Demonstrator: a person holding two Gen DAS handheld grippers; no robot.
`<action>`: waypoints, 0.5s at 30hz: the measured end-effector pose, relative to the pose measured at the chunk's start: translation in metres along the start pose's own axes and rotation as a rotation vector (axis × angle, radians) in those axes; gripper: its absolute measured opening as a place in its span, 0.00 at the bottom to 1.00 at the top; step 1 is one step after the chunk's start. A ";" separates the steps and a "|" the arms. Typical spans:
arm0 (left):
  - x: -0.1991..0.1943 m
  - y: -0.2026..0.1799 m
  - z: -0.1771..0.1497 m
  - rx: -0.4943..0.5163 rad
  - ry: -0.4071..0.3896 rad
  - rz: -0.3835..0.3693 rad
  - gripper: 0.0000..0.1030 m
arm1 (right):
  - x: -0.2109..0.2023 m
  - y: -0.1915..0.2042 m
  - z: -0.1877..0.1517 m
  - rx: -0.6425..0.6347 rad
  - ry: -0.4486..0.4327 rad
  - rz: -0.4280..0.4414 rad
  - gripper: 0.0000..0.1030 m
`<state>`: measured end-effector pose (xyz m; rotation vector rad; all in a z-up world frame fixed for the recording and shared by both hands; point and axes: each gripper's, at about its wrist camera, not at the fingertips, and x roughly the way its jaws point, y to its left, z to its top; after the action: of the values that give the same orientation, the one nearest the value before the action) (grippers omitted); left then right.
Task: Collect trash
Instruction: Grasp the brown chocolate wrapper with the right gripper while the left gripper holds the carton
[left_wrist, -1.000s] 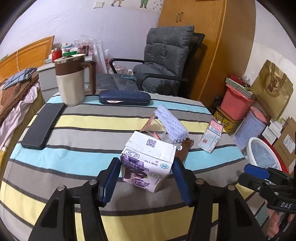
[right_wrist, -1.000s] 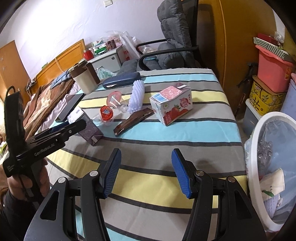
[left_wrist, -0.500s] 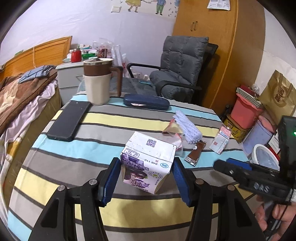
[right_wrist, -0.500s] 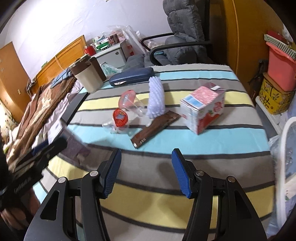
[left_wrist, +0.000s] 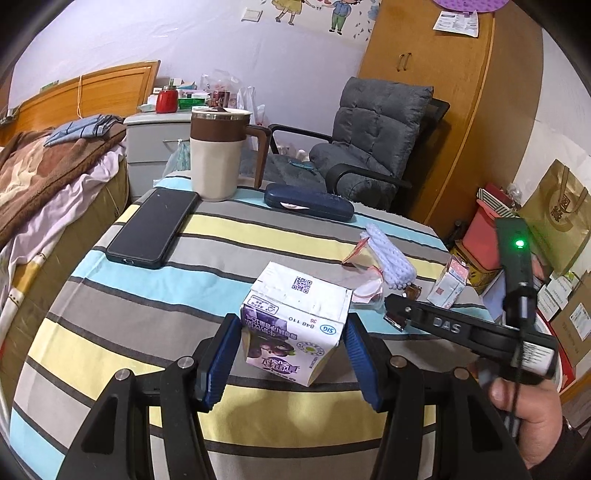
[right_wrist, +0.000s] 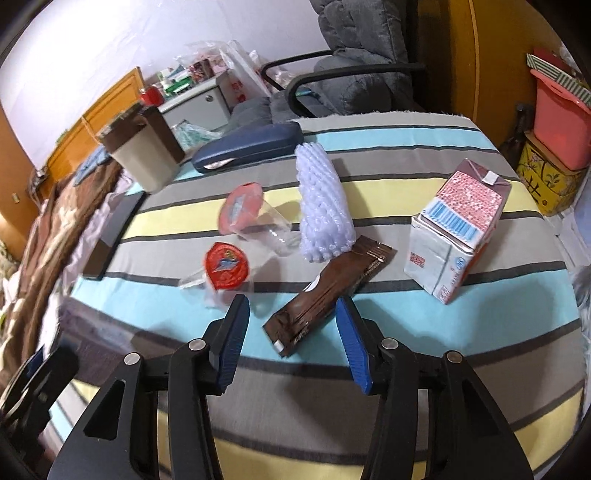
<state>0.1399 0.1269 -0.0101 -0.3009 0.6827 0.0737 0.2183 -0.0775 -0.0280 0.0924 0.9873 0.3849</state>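
step: L gripper (left_wrist: 291, 354) clamped on purple carton (left_wrist: 295, 325), held over striped table (left_wrist: 122, 325) | R gripper (right_wrist: 291, 332) jaws closing round brown wrapper (right_wrist: 328, 291), not pinched yet | next: seat pads on wrapper's sides, lift; bin for both not in sight

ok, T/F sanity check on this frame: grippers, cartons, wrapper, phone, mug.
1. The left gripper holds the purple-and-white milk carton. True.
2. The right gripper grips the red-and-white carton. False: that carton stands apart on the striped tablecloth; the jaws are closing around the brown foil wrapper.
3. The black phone lies flat. True.
4. The white foam net sleeve is inside the tan-and-brown lidded mug. False: it lies on the cloth.
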 end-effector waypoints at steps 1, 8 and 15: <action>0.000 0.000 0.000 -0.001 0.002 -0.001 0.56 | 0.002 -0.001 0.000 0.001 0.003 -0.017 0.41; 0.003 0.000 -0.003 -0.005 0.013 0.000 0.56 | -0.009 -0.011 -0.004 -0.013 -0.006 -0.059 0.16; -0.004 -0.012 -0.009 0.014 0.017 -0.002 0.56 | -0.027 -0.020 -0.020 -0.027 -0.002 -0.032 0.08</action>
<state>0.1329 0.1127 -0.0112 -0.2890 0.6990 0.0644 0.1938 -0.1074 -0.0228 0.0521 0.9799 0.3685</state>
